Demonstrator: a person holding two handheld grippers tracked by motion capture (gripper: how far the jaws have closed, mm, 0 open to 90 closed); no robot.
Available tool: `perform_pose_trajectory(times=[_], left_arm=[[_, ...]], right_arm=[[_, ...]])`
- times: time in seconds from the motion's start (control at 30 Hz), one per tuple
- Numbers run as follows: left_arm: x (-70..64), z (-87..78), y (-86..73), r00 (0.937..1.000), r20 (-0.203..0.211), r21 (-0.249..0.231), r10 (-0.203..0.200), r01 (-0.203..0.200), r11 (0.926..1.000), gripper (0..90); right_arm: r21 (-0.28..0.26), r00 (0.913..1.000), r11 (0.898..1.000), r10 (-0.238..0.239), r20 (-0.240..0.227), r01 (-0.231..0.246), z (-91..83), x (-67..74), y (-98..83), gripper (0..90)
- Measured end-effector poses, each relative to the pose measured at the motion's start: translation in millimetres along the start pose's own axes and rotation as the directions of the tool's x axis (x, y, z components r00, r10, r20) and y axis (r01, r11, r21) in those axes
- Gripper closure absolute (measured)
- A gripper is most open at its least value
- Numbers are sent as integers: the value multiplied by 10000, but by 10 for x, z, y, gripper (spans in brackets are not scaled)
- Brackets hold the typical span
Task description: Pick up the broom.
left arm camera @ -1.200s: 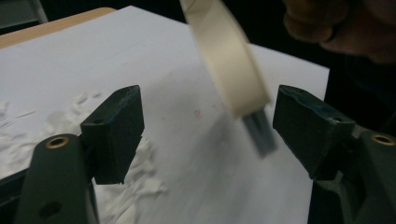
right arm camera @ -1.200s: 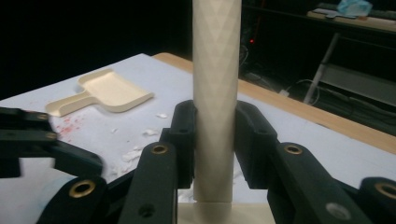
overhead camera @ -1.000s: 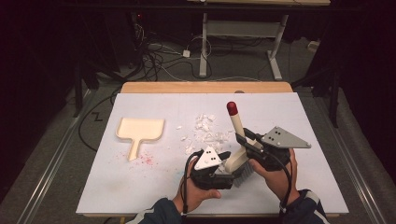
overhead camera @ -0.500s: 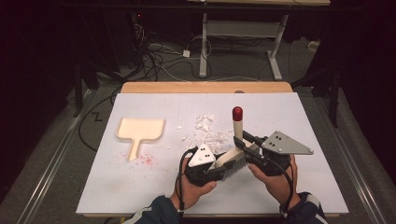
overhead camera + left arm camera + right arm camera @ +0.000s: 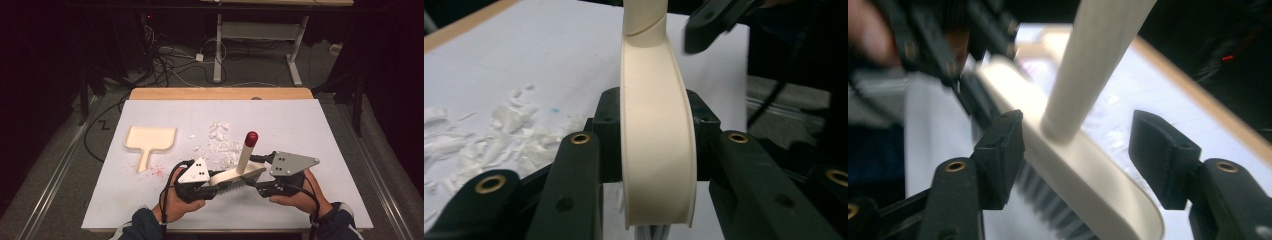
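Brush [image 5: 235,176], now in left claw [image 5: 214,181] (right claw [image 5: 256,184] loosened).

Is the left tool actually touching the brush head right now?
Touching. In the left gripper view the left tool has its jaws pressed against both sides of the cream brush head, with no gap on either side.

Dark room (cables [image 5: 170,55] on floor)

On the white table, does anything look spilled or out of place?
Yes. A pile of white shreds lies scattered in the middle of the white table, and a faint pink smear marks the surface just below the cream dustpan. The brush rests near the shreds, between both tongs.
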State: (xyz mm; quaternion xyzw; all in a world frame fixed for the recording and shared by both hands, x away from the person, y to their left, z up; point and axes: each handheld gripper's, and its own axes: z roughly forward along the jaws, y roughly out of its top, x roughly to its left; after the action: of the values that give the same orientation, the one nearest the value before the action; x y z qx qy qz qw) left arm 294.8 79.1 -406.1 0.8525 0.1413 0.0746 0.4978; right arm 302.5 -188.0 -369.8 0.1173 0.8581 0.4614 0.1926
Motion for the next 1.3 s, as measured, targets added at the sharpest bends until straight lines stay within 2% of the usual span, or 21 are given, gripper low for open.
perform_pose_trajectory(times=[0.07, 0.1, 0.17, 0.2, 0.23, 0.27, 0.3, 0.4, 0.5, 0.53, 0.57, 0.6, 0.7, 0.77, 0.83, 0.87, 0.9, 0.93, 1.03, 1.17, 1.3], left_arm=[[-24, -5, -12, 9992, 267, 336, 288, -297, 9990, 652], [-37, -4, -21, 9985, 342, 426, 427, -442, 9981, 652], [-45, -1, -36, 9964, 639, 480, 556, -587, 9971, 651], [-51, -1, -36, 9950, 782, 477, 628, -666, 9966, 651], [-58, 2, -33, 9935, 887, 465, 712, -756, 9961, 651], [-66, 7, -28, 9923, 966, 473, 771, -820, 9955, 651], [-70, 10, -26, 9918, 999, 471, 794, -844, 9953, 651], [-42, 7, -40, 9898, 1216, 438, 746, -805, 9958, 650], [-22, -10, -59, 9875, 1390, 289, 741, -789, 9965, 641], [-5, -15, -63, 9878, 1400, 250, 680, -722, 9971, 577], [19, -18, -69, 9874, 1478, 209, 561, -598, 9980, 577], [43, -20, -77, 9870, 1538, 231, 474, -515, 9984, 556], [92, -33, -114, 9923, 1204, 137, 279, -298, 9995, 504], [107, -63, -122, 9992, 383, 82, 136, -139, 9999, 423], [140, -118, -128, 9999, -101, 23, 42, -42, 10000, 349], [145, -152, -131, 9991, -419, -2, 65, -66, 10000, 285], [144, -221, -142, 9920, -1228, 74, 289, -282, 9996, 265], [144, -221, -142, 9920, -1228, 74, 289, -282, 9996, 243], [149, -326, -194, 9674, -2495, 209, 426, -386, 9990, 201], [142, -498, -349, 9354, -3450, 494, 779, -648, 9967, 174], [141, -655, -552, 9096, -4085, 876, 756, -434, 9952, 168]], right_arm=[[165, 9992, 9999, 16, -406, -10, 65, -3, -39, 362], [331, 9931, 9994, -60, -1167, 99, 107, 1, -72, 383], [563, 9896, 9981, -164, -1432, 246, 130, 12, -88, 404], [909, 9751, 9945, -299, -2199, 511, 181, 28, -134, 431], [909, 9751, 9945, -299, -2199, 511, 181, 28, -134, 431], [1034, 9708, 9928, -340, -2374, 601, 205, 34, -158, 457], [1036, 9600, 9934, -184, -2795, 492, 242, 33, -197, 506], [969, 9532, 9941, -173, -3017, 487, 259, 20, -212, 526], [913, 9389, 9951, -48, -3441, 386, 266, 8, -223, 578], [951, 9279, 9945, -42, -3728, 428, 271, 18, -223, 659], [951, 9279, 9945, -42, -3728, 428, 271, 18, -223, 659], [1018, 9206, 9938, -9, -3905, 442, 273, 26, -218, 672], [1281, 9341, 9913, 185, -3566, 293, 314, 50, -188, 676], [1406, 9390, 9901, 477, -3405, 7, 333, 40, -187, 676], [1426, 9501, 9897, 534, -3074, -95, 325, 20, -180, 676], [1365, 9567, 9879, 1089, -2700, -740, 282, -11, -169, 676], [1323, 9602, 9873, 1197, -2523, -883, 256, -35, -161, 676], [1323, 9602, 9873, 1197, -2523, -883, 256, -35, -161, 676], [1329, 9805, 9851, 1290, -1484, -1095, 191, -113, -146, 676], [991, 9792, 9792, 1854, -826, -1770, 77, -241, -160, 675], [724, 9783, 9762, 2063, -182, -2045, -28, -344, -179, 675]])
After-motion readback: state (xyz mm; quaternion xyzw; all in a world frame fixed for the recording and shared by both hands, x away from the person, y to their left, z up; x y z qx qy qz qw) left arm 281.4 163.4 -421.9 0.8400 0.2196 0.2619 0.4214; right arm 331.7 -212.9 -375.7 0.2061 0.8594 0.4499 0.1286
